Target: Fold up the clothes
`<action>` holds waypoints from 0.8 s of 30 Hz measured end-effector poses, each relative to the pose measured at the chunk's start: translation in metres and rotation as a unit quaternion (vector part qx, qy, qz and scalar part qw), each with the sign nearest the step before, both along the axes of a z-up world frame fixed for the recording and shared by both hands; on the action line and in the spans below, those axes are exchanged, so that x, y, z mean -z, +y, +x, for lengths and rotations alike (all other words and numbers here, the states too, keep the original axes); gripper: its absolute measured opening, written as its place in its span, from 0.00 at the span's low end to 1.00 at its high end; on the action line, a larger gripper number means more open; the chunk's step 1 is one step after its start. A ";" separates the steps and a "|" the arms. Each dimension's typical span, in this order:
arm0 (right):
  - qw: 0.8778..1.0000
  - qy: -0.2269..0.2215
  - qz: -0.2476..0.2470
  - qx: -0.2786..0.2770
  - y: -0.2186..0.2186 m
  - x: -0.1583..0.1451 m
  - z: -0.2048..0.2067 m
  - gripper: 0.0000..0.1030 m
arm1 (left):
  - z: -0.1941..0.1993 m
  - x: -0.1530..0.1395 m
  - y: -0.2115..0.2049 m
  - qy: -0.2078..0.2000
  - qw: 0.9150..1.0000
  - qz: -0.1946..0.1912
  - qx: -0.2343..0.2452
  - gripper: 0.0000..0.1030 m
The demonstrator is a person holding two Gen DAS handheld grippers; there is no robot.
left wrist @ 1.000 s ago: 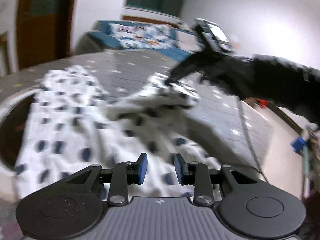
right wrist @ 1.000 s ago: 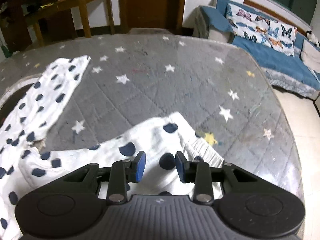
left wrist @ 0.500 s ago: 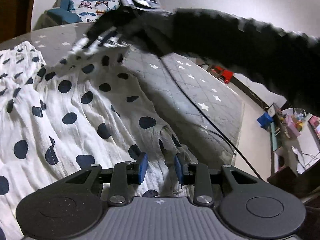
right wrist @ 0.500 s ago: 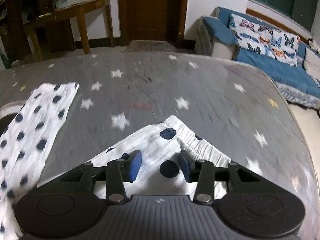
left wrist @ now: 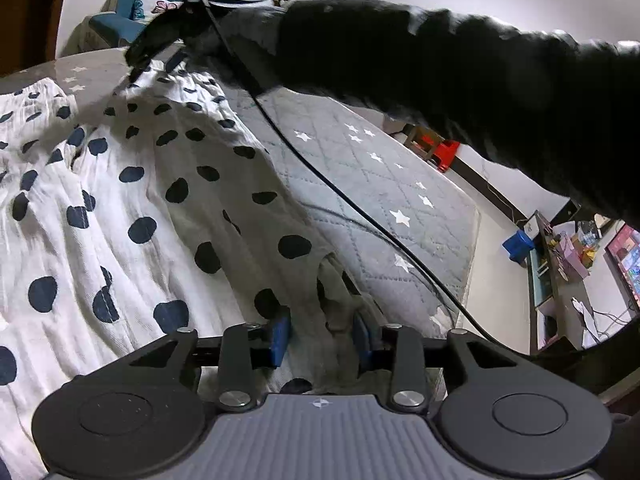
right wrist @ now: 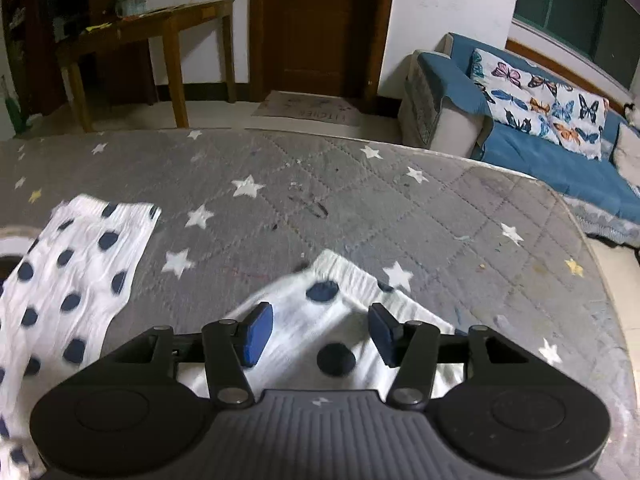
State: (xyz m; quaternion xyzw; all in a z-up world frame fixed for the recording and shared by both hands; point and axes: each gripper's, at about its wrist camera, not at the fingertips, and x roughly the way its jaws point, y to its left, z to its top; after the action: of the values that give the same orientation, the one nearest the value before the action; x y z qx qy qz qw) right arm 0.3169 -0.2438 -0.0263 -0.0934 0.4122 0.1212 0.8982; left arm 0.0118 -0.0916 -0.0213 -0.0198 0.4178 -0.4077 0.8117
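While both sets of jaws are opening, the white polka-dot garment lies spread on the grey star-quilted mattress.

Left gripper: jaws partway apart. A bunched corner of the garment sits between the blue pads; cloth looks just clear of the pads, though contact on the right pad is hard to tell.

Right gripper: jaws wider. The garment's ribbed hem lies flat under and between the pads, which do not press on it. Nothing held.

Edges:
- Far mattress edge runs left to right in the right wrist view, with bare floor beyond it.
- Right-hand mattress edge curves down past the hem; the hem is well inside it.
- Left wrist view: the garment's folded edge runs diagonally from the left gripper up to the right gripper, with open quilt to its right out to the mattress side.
- Large bare stretch of quilt ahead of the right gripper, between the hem and a separate flap of the garment at left.

Obstructions: a black cable trails across the quilt and over the garment edge, and a dark sleeve crosses the top of the left wrist view.

Counts: one garment, two grippers, one cable, one sofa, one wooden table, one door.
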 end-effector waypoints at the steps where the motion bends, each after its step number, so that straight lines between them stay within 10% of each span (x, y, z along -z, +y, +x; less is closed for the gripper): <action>1: 1.000 -0.001 -0.004 -0.002 -0.001 -0.001 -0.005 0.55 | -0.001 -0.002 0.001 -0.004 1.000 0.000 -0.003 0.42; 12: 0.999 0.008 0.012 -0.046 -0.012 -0.019 -0.089 0.56 | 0.019 -0.042 0.046 -0.066 0.992 0.023 -0.103 0.48; 24: 0.998 0.002 0.016 -0.063 -0.019 -0.003 -0.152 0.60 | 0.132 -0.055 0.107 -0.101 0.950 0.113 -0.272 0.46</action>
State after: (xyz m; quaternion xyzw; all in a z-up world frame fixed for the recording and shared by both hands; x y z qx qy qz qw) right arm 0.1646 -0.2624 -0.0238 -0.1046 0.4055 0.1839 0.8893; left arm 0.1442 0.0153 0.0335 0.0007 0.3560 -0.1212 0.9266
